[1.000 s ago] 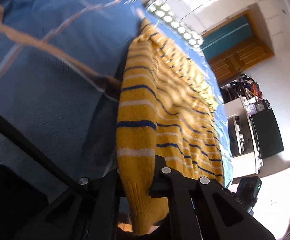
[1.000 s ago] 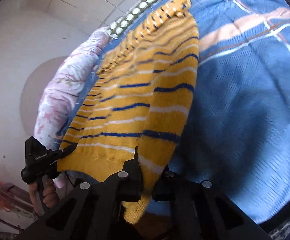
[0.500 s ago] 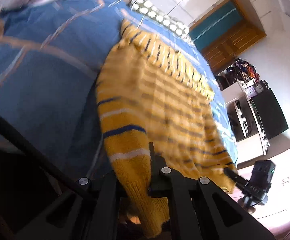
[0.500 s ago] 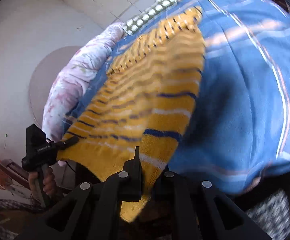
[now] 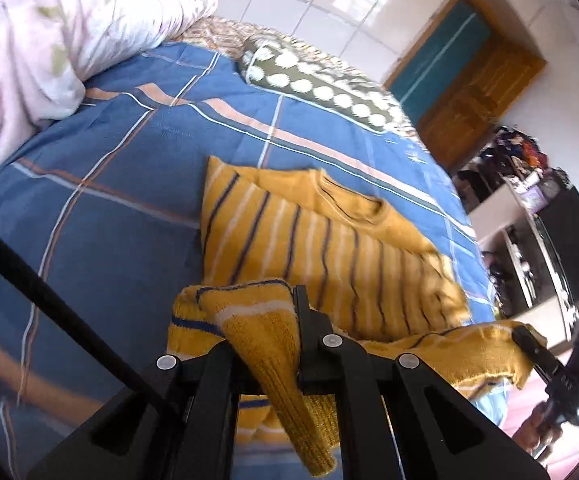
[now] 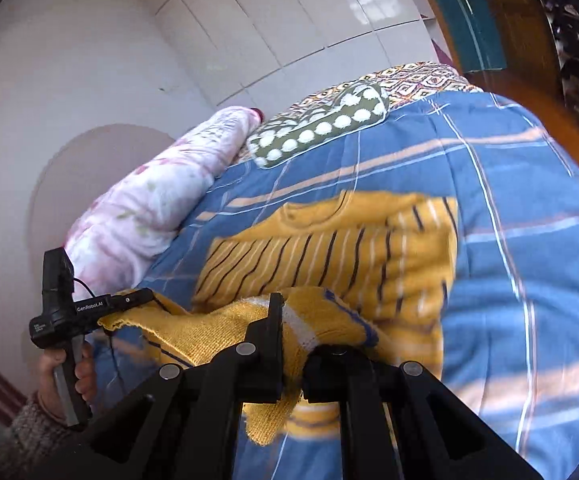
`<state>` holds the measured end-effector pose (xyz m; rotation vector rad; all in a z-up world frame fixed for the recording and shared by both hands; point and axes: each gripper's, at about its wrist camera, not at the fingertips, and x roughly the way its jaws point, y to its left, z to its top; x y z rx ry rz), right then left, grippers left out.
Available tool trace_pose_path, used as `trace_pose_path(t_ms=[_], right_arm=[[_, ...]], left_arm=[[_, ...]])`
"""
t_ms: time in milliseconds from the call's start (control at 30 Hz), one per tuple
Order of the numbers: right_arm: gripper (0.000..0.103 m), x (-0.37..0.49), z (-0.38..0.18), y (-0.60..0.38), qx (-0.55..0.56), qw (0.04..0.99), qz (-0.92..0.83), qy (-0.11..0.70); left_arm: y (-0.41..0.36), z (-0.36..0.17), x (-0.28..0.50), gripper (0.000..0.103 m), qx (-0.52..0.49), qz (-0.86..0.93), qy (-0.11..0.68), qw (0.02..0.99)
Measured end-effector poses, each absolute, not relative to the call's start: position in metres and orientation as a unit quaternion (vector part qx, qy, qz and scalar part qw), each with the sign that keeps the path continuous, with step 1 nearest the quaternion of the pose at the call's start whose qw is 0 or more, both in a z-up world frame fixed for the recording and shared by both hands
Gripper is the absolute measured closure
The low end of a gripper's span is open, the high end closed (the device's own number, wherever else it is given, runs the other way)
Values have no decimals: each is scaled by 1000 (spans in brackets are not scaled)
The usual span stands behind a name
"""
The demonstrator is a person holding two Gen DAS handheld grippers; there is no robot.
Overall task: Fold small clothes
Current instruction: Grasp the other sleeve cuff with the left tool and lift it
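Note:
A yellow sweater (image 5: 329,248) with blue and white stripes lies on the blue checked bedsheet (image 5: 109,200), its collar toward the pillows. My left gripper (image 5: 267,320) is shut on one hem corner, which is bunched between its fingers and held above the sweater's body. In the right wrist view my right gripper (image 6: 297,326) is shut on the other hem corner over the sweater (image 6: 329,256). The hem hangs slack between the two. Each view shows the other gripper: the right gripper (image 5: 529,344) at the right edge, the left gripper (image 6: 129,300) at the left, held by a hand (image 6: 65,372).
A pink floral quilt (image 5: 49,40) is heaped at the bed's far left. A green dotted pillow (image 5: 321,88) lies at the head of the bed. A wooden door (image 5: 469,80) and a cluttered shelf with a black appliance (image 5: 561,240) stand to the right of the bed.
Both grippers have risen and carried the hem forward over the sweater. The garment was stretched out taut before; its upper part now lies flat with the collar showing.

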<state>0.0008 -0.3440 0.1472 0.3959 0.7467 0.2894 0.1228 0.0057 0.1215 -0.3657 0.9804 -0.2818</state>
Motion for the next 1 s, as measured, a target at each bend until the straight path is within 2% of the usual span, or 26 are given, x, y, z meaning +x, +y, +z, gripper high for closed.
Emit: trace_pose_path(t_ms=[133,333,467,567,633,667,700,733,767,1000], right_arm=[[96,50,130,-343,175,900,109,384],[96,101,97,-363,219,880,87,412],[95,127,78,-376,250,863,83,431],[88,140,64,-378,254,852,81,451],[74,144,58,-382,267,847,85,452],[70,148,54,-387,288,841,90,449],[61,149,52,-391,304,837,95,445],[56,152,50,-395,320,832,101,441],[54,154,48,-400,336,826,105,439],[53,167,41,-428,428,795,91,420]], left_arm=[[3,102,170,98,-178,-118,482,849],[-11,88,210,98,-163,-119,494,846],[-10,68,228,92,-179,-119,510,833],[-1,55,238,81,-214,-135,523,814],[10,54,242,68,-255,-150,513,806],[18,56,243,54,-275,-153,503,805],[26,60,244,43,-293,-151,488,808],[32,65,244,40,-301,-144,477,813],[37,69,243,35,-303,-133,467,820],[53,74,226,33,-288,-112,469,827]])
